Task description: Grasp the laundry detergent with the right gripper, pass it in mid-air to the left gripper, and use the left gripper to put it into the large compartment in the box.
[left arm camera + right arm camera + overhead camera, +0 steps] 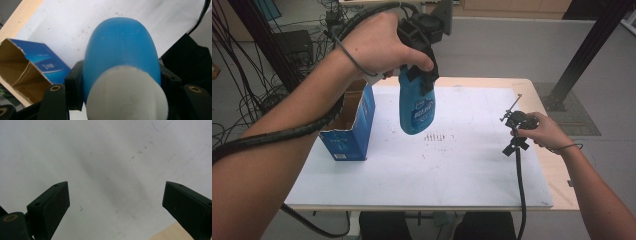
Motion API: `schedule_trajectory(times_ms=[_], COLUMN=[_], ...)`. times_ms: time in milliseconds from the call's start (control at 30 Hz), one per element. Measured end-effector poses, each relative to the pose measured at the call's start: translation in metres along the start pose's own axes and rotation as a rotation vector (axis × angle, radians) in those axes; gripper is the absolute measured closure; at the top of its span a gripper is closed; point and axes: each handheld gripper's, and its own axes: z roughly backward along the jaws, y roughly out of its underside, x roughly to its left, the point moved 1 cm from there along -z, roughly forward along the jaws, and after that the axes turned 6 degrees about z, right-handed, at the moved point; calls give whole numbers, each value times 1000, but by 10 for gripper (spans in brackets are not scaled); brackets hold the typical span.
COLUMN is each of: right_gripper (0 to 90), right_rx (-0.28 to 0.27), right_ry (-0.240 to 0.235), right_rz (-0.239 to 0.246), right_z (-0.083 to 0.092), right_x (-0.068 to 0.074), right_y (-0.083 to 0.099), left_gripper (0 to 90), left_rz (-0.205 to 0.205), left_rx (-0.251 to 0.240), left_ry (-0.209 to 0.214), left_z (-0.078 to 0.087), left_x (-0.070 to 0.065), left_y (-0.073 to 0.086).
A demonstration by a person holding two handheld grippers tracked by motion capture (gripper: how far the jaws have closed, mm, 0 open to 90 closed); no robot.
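Blue bottle (416, 110) is held in the air above the white sheet (462, 160) covering the table (557, 180), hanging neck-up from the left gripper (422, 75), whose jaws are clamped on its upper part just below the white cap (126, 95). Beside it, to its left, an open blue carton (349, 125) stands on the sheet. Well apart, near the table's right edge, the right gripper (116, 202) is kept low over the sheet, its jaws spread wide with nothing between them.
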Motion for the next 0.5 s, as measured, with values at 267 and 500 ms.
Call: schedule_trajectory(times_ms=[267,500], right_gripper=[73,73], right_rx=[0,-10], right_ry=[4,1], right_rz=[3,-4], right_z=[1,1], right_x=[-1,-1], right_y=[1,1], left_gripper=[378,378], left_rz=[124,254], left_rx=[-18,-33], left_ry=[-13,-44], left_z=[23,36], left_x=[31,61], left_y=[-3,-2])
